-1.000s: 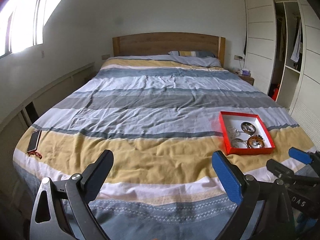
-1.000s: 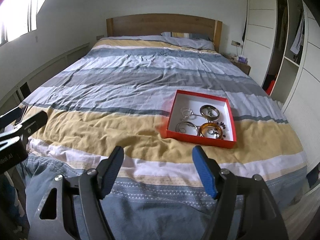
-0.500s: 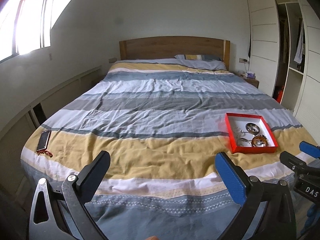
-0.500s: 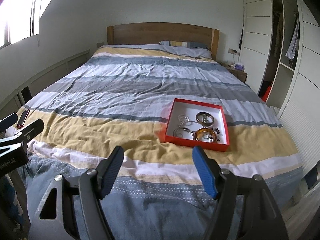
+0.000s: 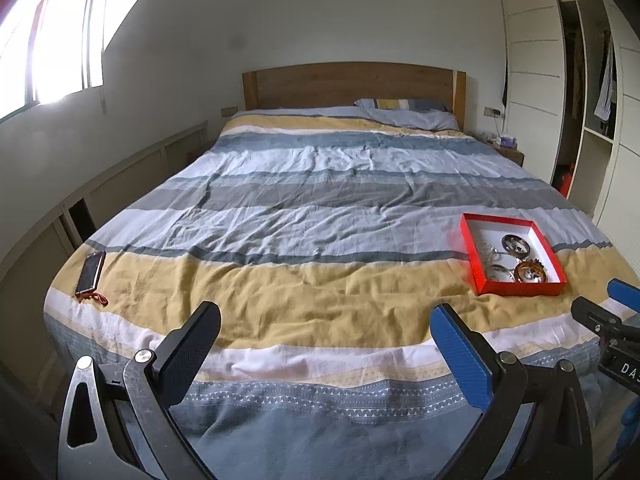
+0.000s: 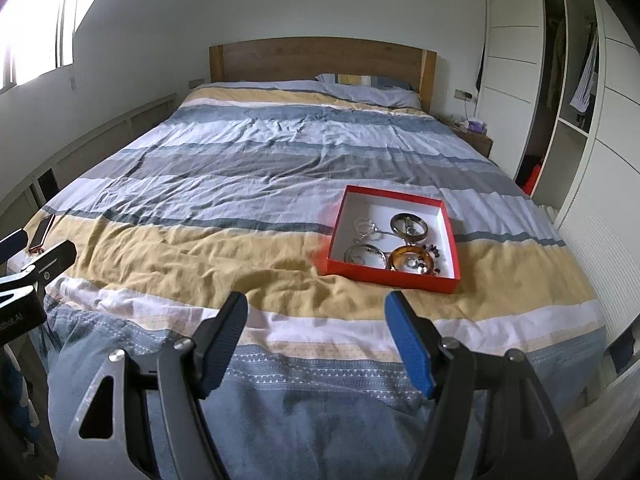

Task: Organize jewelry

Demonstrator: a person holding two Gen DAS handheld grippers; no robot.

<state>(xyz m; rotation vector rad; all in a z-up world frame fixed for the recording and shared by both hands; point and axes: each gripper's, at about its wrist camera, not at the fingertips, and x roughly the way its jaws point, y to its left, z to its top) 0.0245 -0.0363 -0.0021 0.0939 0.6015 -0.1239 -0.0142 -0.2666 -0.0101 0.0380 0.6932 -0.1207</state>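
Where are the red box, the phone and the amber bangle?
red box [image 6: 390, 275], right wrist view, on its near red wall.
phone [image 5: 91, 273], left wrist view, on the middle of its face.
amber bangle [image 6: 396, 257], right wrist view, on its left rim.

Black tools [image 5: 324, 334], blue pad [image 6: 408, 344]

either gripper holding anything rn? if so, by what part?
Nothing held. The left hand-held gripper and right hand-held gripper are both open and empty above the bed's foot. The jewelry lies untouched in the red box.
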